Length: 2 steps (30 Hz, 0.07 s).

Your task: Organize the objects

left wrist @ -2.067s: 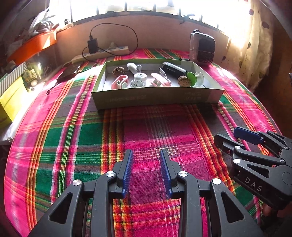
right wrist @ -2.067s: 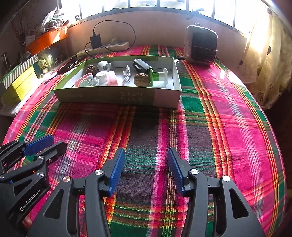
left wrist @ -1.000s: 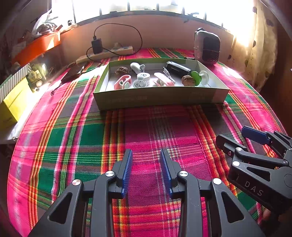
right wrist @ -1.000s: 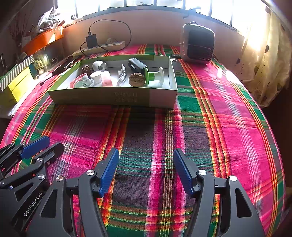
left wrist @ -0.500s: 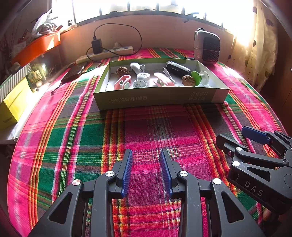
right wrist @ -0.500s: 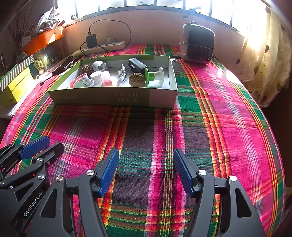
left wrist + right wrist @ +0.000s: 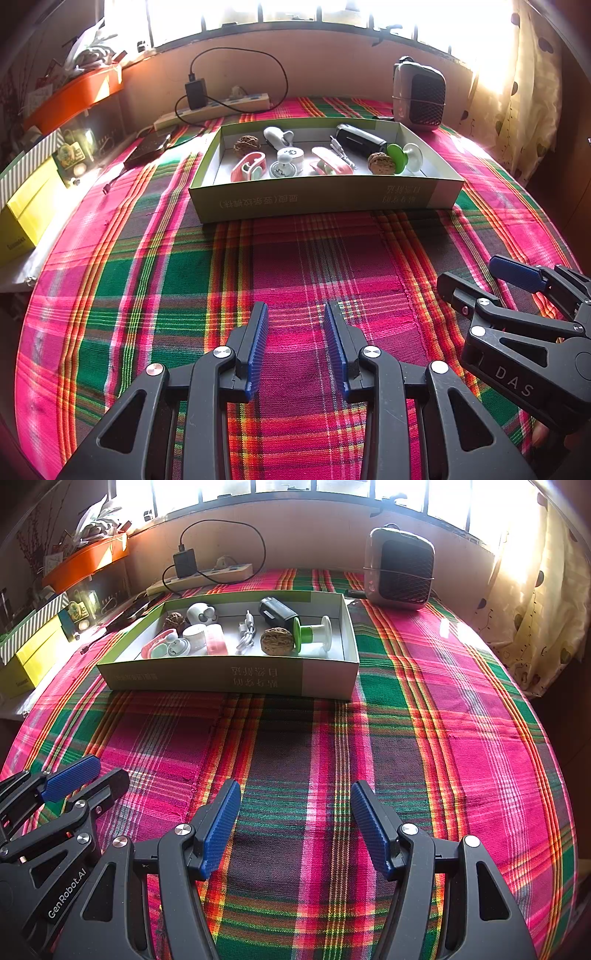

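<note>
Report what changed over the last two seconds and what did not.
The right gripper opened its jaws wider and holds nothing. Both cameras shifted slightly, so the box sits marginally differently in view. The left gripper kept the same gap, empty. The walnut, green spool and other items stayed in the box; nothing was picked up.

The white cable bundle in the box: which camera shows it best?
The right wrist view. There the white cable bundle lies in the open on the floor of the box, between the pink piece and the walnut. In the left wrist view it is a thin sliver beside the black device.
</note>
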Available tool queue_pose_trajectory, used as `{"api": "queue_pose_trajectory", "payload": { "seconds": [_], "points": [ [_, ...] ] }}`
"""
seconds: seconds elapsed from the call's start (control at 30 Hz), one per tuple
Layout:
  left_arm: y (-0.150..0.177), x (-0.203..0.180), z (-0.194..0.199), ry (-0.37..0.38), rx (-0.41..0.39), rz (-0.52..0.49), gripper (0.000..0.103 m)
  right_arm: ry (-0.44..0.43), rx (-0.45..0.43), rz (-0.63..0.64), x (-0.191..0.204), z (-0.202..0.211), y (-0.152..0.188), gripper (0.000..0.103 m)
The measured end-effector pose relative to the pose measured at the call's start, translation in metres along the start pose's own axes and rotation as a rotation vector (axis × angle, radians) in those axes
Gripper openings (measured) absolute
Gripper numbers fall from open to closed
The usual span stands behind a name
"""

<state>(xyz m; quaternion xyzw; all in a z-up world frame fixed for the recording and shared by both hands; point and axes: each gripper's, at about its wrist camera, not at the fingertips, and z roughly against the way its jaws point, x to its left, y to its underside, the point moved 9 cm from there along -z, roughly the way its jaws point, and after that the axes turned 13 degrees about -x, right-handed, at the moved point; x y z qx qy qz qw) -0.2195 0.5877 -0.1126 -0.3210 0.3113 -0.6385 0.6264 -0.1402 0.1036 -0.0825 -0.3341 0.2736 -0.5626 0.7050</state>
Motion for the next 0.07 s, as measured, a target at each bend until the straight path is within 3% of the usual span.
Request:
{"api": "queue_pose_trajectory", "payload": {
  "seconds": [0.07],
  "points": [
    [-0.0006,-0.0024,-0.0009,0.000,0.000,0.000,0.030,0.000,0.000,0.000,0.0001,0.0000,0.0000,0.063]
  ]
}}
